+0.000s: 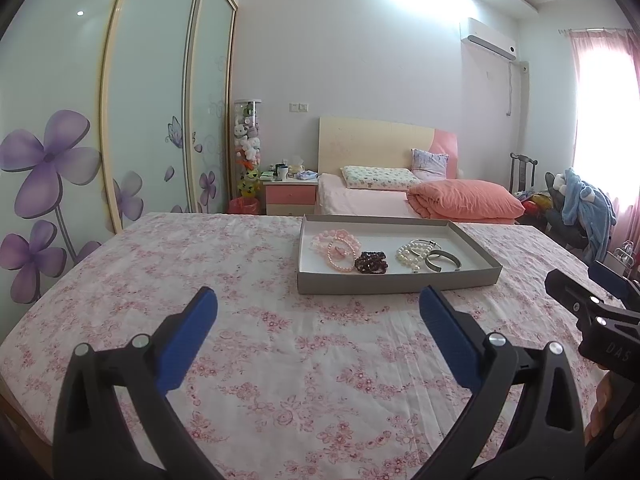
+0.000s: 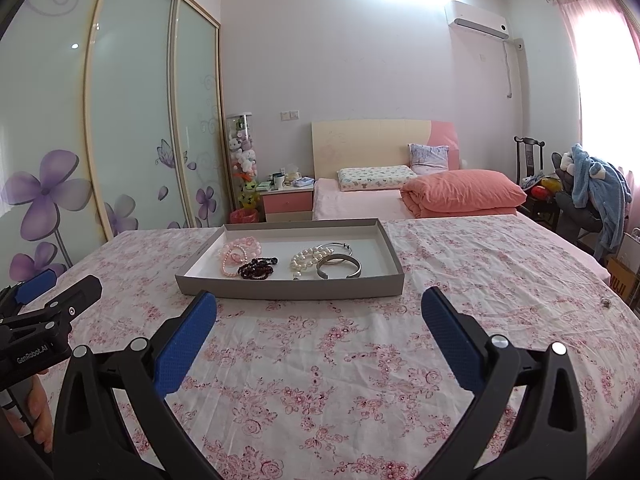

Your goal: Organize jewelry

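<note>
Left tongs (image 1: 318, 304) released, jaws spread wide, nothing between them, hovering over the floral cloth (image 1: 240, 320) short of the tray (image 1: 396, 280). Right tongs (image 2: 320, 306) same: released, empty, just short of the tray's near wall.

Tray sits on the cloth-covered counter (image 2: 480, 280), grey walls, white floor. Contents left to right in right wrist view:
- pink bead bracelets (image 2: 238, 254), a few piled together, far-left part of tray
- dark red bead bracelet (image 2: 257, 269), just right of and touching the pink ones, near the front wall
- pearl bracelet (image 2: 306, 260), mid tray, apart from the dark one
- thin silver bangle (image 2: 335, 249) behind the pearls
- wide silver cuff (image 2: 339, 267), open gap facing front, touching the pearls

Right third of tray holds nothing. Each tong's body shows at the edge of the other's view.

Small dark speck (image 2: 607, 302) on cloth far right; too small to tell what.
</note>
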Motion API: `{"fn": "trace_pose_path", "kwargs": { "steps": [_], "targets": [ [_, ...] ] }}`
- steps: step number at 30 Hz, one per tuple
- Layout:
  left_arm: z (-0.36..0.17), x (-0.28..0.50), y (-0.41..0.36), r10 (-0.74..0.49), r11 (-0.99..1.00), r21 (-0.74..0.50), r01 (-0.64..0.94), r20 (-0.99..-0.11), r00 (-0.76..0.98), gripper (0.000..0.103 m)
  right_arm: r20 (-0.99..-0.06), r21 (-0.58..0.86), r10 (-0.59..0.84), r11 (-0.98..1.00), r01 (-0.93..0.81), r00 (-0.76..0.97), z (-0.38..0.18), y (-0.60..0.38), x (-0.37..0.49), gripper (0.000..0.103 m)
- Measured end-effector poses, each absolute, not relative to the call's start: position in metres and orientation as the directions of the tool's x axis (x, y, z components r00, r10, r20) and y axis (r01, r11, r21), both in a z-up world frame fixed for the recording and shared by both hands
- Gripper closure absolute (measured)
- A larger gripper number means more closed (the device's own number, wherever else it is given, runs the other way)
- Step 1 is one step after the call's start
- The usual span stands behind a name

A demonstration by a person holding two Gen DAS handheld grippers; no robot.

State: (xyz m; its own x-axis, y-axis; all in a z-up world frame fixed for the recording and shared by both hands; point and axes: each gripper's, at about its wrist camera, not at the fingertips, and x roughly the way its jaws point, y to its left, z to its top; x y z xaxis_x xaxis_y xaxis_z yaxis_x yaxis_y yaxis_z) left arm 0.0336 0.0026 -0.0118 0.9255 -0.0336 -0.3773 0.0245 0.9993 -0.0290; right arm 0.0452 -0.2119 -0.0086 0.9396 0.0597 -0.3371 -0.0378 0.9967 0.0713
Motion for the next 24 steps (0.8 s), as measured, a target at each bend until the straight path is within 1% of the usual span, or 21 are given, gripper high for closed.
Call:
{"fn": "trace_pose_path", "kwargs": {
  "steps": [11, 24],
  "targets": [
    [-0.015, 0.0377, 0.0042, -0.029, 0.999, -0.037, 0.016, -0.396, 0.918, 0.004, -0.338, 0.071, 0.059, 0.997, -0.037, 0.939, -0.0088, -0.2118, 0.0458, 0.002],
    [-0.0154, 0.0397, 0.0043, -0.037, 0.999, -0.034, 0.026, -0.399, 0.916, 0.004, -0.342, 0.073, 0.06, 0.997, -0.037, 0.938, -0.0098, -0.2117, 0.0458, 0.002]
  ]
}}
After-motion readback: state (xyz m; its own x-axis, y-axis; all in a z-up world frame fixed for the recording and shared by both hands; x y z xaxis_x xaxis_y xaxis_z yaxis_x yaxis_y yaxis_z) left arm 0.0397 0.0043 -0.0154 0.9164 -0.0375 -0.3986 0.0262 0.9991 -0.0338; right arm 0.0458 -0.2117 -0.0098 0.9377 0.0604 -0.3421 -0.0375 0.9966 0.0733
